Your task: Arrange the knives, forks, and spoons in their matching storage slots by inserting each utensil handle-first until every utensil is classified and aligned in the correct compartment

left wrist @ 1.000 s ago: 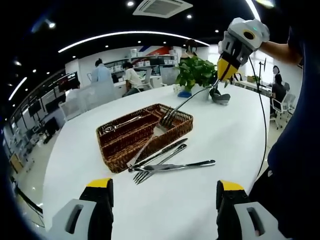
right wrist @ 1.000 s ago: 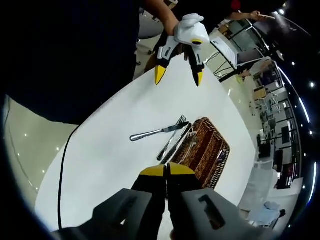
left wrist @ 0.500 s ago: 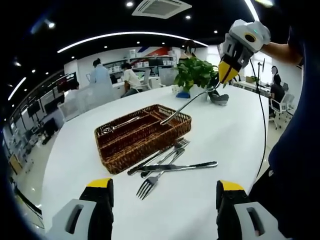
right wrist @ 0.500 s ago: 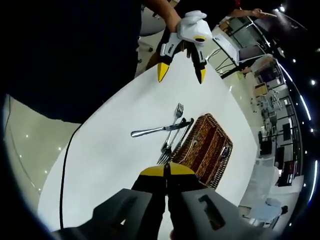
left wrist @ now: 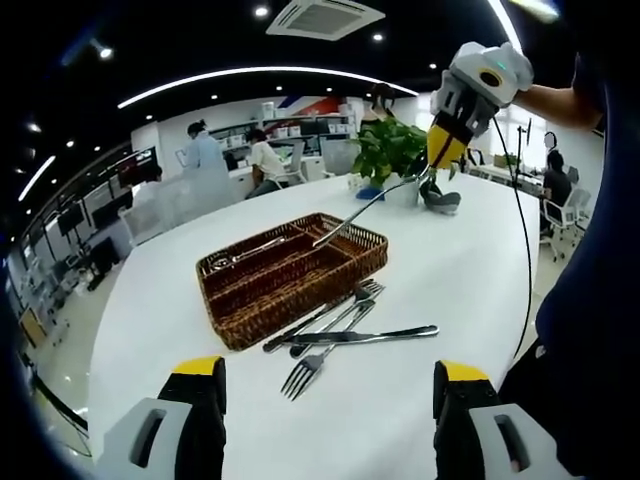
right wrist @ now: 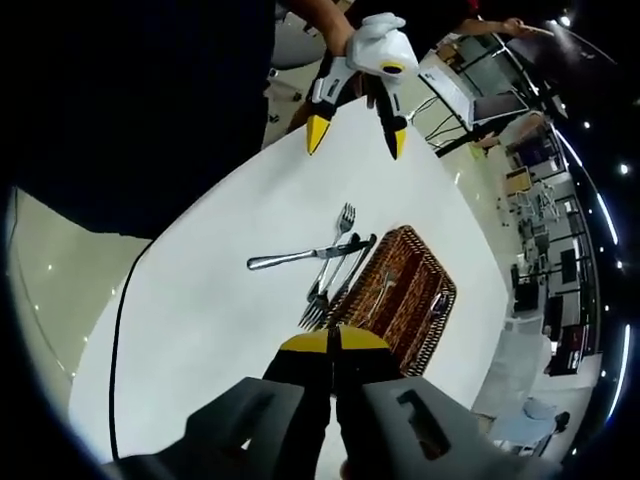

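Wicker tray (left wrist: pixel 300 283) unlabelled; right tongs (left wrist: pixel 441 158) apparently pinch utensil (left wrist: pixel 360 208).

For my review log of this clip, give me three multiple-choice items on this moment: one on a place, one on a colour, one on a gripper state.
1. Where do the loose utensils lie?
A. on the white table beside the wicker basket
B. inside the plant pot
C. on the floor

2. What colour are the gripper jaw tips?
A. red
B. yellow
C. green

3. What state is the left gripper in?
A. shut on a knife
B. shut on a spoon
C. open

Answers:
1 A, they rest on the table against the basket.
2 B, yellow tips show in both views.
3 C, its jaws stand wide apart with nothing between; the right gripper grips a utensil.
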Tool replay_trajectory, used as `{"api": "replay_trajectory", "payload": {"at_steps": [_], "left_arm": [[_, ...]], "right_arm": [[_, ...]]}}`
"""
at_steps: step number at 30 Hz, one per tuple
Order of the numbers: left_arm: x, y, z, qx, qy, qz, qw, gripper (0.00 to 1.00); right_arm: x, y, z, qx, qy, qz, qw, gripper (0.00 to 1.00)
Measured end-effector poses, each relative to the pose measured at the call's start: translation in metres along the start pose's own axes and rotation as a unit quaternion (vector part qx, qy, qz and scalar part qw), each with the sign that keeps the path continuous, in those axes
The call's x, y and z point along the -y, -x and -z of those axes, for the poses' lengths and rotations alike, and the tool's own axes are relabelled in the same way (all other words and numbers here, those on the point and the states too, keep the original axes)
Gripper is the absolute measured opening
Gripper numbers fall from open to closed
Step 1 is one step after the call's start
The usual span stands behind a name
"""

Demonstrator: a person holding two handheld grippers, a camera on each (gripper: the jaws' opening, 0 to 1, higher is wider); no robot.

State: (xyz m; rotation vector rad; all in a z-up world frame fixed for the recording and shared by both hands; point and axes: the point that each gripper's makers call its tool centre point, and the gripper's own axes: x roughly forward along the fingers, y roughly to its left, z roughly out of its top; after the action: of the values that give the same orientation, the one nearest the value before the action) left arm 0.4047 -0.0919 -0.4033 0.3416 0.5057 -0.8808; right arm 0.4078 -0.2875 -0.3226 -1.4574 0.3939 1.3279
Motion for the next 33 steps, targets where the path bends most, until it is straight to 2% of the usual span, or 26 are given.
{"api": "replay_trajectory", "payload": {"at_steps": [7,16,24,25,29,30,33], "left_arm": [[-0.008,0.004,0.000,0.004,0.012,-0.009,0.9999,0.90],[-0.022,0.004,-0.003,0.002,0.023,-0.018,0.9996,0.90],[-0.039,0.005,-0.009,0.001,0.026,-0.028,0.9993,0.90],[-0.041,0.004,-0.009,0.000,0.028,-0.030,0.9992,0.90],[-0.048,0.002,-0.013,-0.002,0.031,-0.033,0.9990,0.90],[-0.049,0.002,-0.015,-0.002,0.033,-0.034,0.9989,0.90],[-0.053,0.000,-0.019,-0.001,0.036,-0.037,0.9987,0.90]], "right_arm": [[0.015,-0.008,0.011,-0.005,0.001,0.002,1.0000,0.00],[0.046,-0.024,0.030,0.020,-0.034,0.010,0.9992,0.00],[0.084,-0.037,0.042,0.082,-0.095,0.010,0.9921,0.00],[0.089,-0.039,0.044,0.096,-0.108,0.009,0.9895,0.00],[0.101,-0.046,0.053,0.115,-0.128,0.005,0.9851,0.00],[0.106,-0.049,0.056,0.128,-0.146,0.002,0.9810,0.00],[0.112,-0.054,0.063,0.139,-0.157,-0.004,0.9778,0.00]]}}
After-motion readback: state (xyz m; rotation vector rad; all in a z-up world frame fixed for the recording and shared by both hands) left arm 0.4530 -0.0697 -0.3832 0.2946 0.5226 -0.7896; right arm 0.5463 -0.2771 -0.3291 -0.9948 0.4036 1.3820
